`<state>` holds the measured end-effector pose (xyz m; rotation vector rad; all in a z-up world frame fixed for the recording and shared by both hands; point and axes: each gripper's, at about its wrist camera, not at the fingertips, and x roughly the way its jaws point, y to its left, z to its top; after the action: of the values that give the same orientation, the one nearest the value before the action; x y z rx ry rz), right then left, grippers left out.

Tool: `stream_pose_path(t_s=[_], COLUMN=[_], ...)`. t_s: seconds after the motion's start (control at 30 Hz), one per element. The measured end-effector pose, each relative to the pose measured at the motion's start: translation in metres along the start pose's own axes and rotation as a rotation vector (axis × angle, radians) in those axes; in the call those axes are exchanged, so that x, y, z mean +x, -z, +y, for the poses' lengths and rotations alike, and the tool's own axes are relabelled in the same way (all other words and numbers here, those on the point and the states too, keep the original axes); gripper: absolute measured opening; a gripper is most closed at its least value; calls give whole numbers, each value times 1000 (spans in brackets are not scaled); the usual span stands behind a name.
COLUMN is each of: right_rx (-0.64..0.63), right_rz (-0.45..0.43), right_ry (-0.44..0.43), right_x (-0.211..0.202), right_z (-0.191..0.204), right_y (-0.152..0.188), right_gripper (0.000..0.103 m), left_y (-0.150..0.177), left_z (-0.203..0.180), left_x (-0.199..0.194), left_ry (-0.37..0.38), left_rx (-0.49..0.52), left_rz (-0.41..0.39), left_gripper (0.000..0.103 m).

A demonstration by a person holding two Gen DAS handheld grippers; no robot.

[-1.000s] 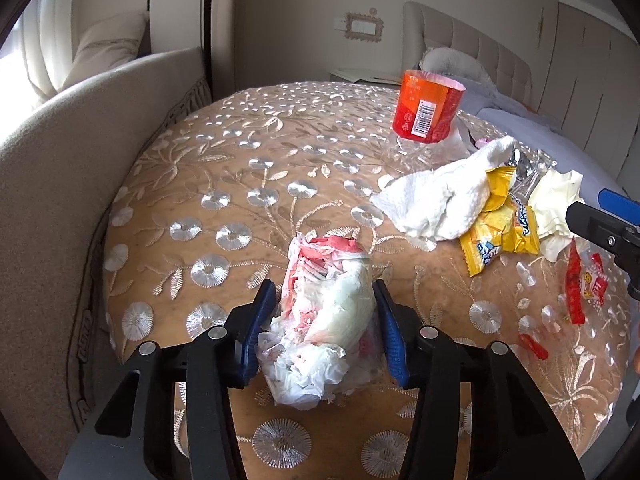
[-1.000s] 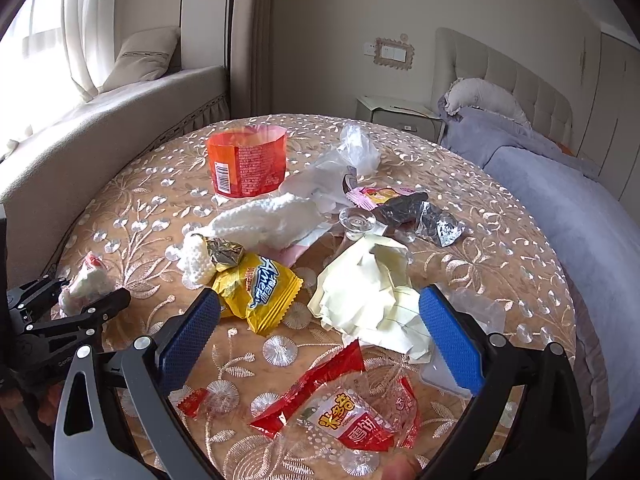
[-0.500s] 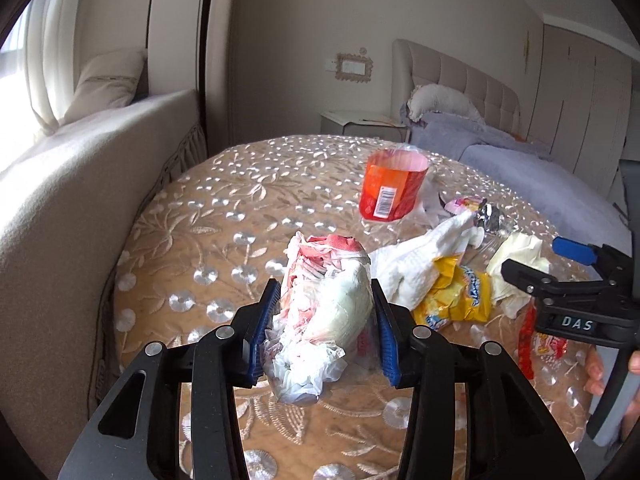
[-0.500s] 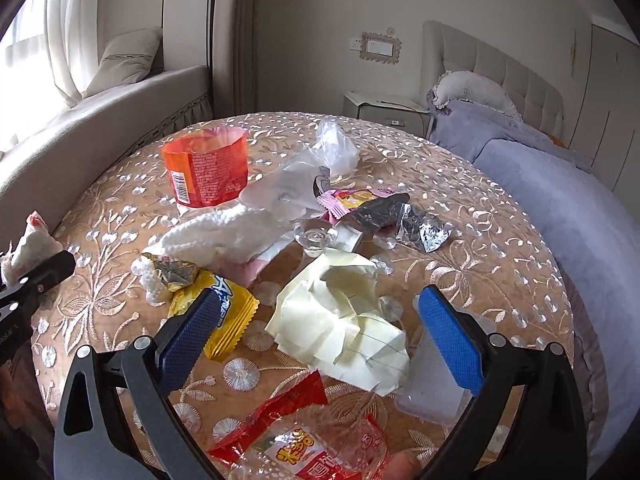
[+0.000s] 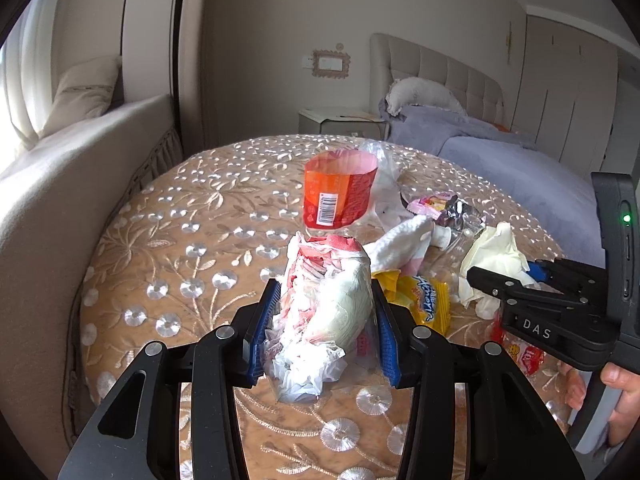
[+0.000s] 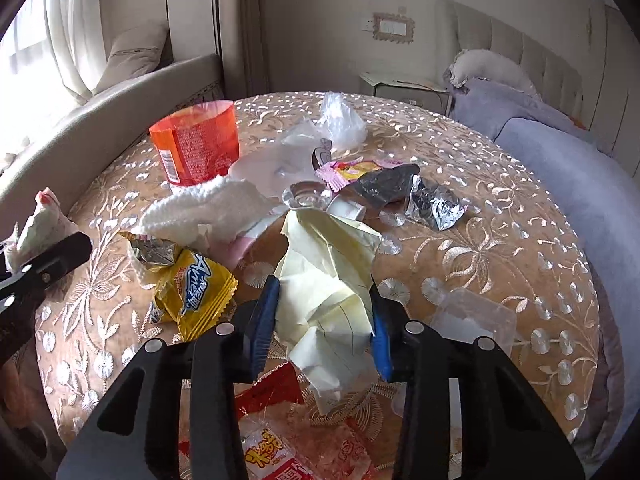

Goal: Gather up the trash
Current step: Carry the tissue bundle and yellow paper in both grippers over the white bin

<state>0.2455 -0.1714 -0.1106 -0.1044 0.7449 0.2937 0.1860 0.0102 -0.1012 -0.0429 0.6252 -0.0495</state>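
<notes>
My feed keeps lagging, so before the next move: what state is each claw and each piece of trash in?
Left claw: shut on the bag of scraps.
Right claw: shut on the yellow paper.
Orange cup: upright, open top.
White napkin: crumpled, lying loose.
Yellow wrapper: torn open, flat.
Foil wrapper: crumpled, lying loose.

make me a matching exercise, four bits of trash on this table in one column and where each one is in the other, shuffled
Things:
1. crumpled plastic bag
2. pale yellow paper
3. orange cup wrapper
4. yellow snack packet

Places:
A. standing upright at the far left of the table
B. clamped in the right tongs
C. lying flat on the cloth, left of the right tongs
D. clamped in the left tongs

Pairs: 1-D, 2-B, 3-A, 4-C
</notes>
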Motion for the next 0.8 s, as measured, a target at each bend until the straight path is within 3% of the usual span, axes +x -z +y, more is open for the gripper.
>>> stream_pose_path(t_s=[0.17,0.33,0.8], right_rx=[-8,-12,168], right_rz=[-126,-203,-232], right_ry=[2,63,304], right_x=[-43,-81,-147], right_z=[-11,-33,-153], right_y=[-7,-5,49], right_gripper=[41,41,41], left_y=[-12,-25,-24], left_z=[-25,-67,-235], left_x=[-6,-8,11], left_ry=[36,100,320], left_rx=[31,76,276], left_rz=[-22,-44,-26], left_gripper=[44,44,44])
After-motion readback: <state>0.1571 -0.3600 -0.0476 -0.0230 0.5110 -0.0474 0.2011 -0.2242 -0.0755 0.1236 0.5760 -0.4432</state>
